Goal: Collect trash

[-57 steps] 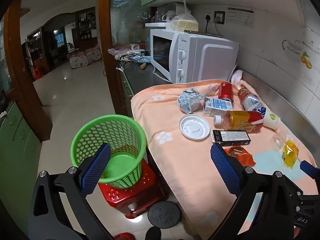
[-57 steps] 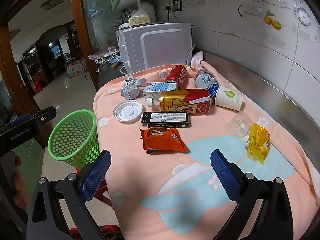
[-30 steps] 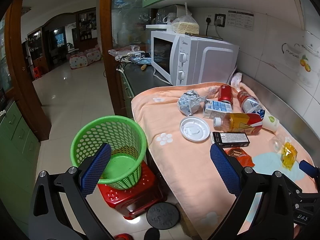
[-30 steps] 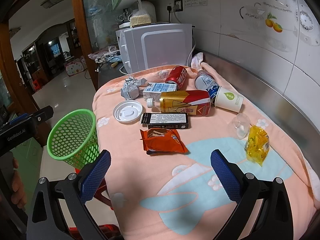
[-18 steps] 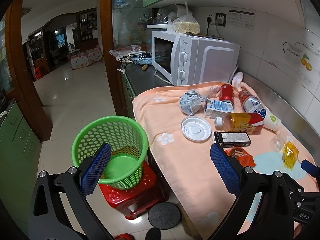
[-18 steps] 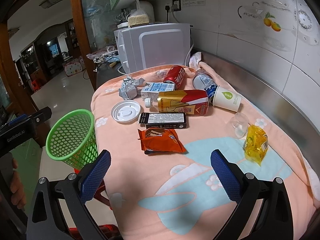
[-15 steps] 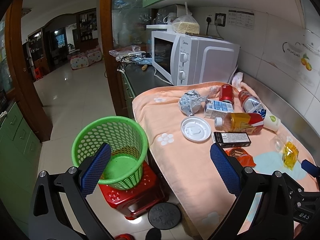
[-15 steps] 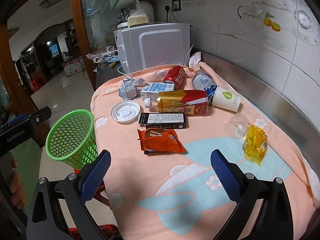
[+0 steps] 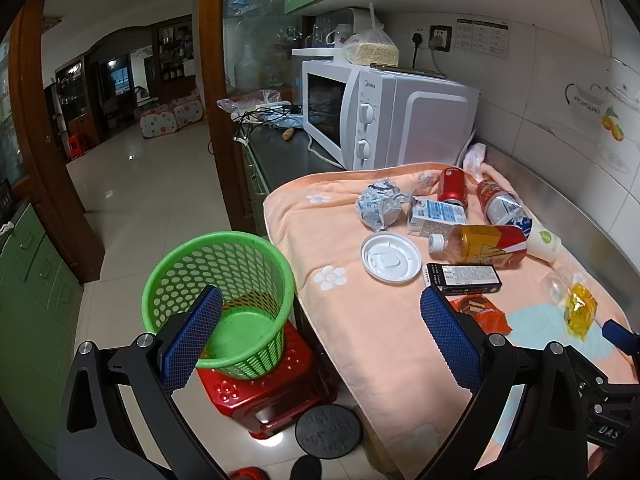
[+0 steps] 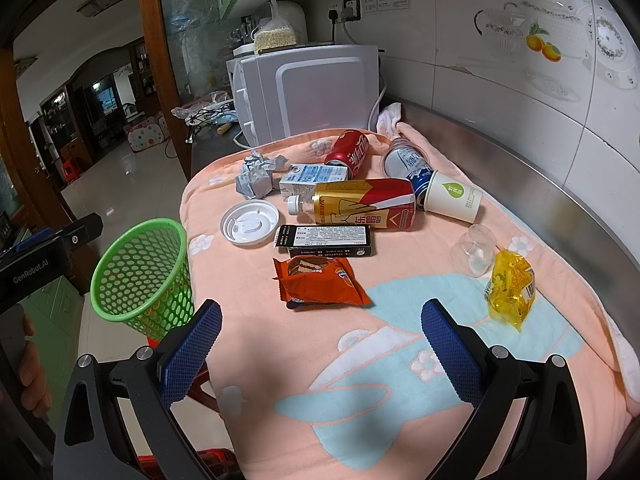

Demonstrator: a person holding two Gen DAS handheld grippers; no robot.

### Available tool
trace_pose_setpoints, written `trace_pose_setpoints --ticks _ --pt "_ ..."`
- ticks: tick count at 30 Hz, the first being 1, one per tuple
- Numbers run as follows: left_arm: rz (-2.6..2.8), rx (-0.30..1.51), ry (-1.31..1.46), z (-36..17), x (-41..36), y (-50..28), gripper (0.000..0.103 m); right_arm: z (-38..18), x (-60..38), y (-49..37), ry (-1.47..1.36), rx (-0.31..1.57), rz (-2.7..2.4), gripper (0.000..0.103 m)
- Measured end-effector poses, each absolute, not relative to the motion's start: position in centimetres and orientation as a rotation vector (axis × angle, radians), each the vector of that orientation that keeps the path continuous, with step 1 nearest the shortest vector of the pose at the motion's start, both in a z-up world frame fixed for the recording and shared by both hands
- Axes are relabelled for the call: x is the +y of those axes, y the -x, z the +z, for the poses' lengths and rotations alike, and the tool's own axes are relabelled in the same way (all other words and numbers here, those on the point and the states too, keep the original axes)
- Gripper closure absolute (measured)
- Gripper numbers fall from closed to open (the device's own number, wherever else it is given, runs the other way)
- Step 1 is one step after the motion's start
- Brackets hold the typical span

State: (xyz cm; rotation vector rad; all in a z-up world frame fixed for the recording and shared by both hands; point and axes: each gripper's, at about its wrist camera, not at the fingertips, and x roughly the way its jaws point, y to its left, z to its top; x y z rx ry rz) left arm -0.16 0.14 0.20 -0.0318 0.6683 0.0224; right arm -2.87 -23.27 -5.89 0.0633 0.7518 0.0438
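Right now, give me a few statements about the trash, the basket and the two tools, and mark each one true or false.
1. The green basket already holds a can. False: it looks empty.
2. The basket stands on a red stool. True.
3. The right tool grips the orange snack wrapper. False: it is open, and the wrapper lies on the cloth.
4. The tea bottle lies on its side. True.
5. The left tool is open and holds nothing. True.

Basket (image 9: 218, 276) left of cloth (image 9: 360, 320)
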Motion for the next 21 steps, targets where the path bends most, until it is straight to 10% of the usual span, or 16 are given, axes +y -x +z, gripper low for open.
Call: trace_pose_setpoints --ticks 21 --pt "0.018 0.674 0.032 -0.09 0.10 0.05 0.006 -5.92 -23.45 2.86 -0.064 0.755 0.045 0.006"
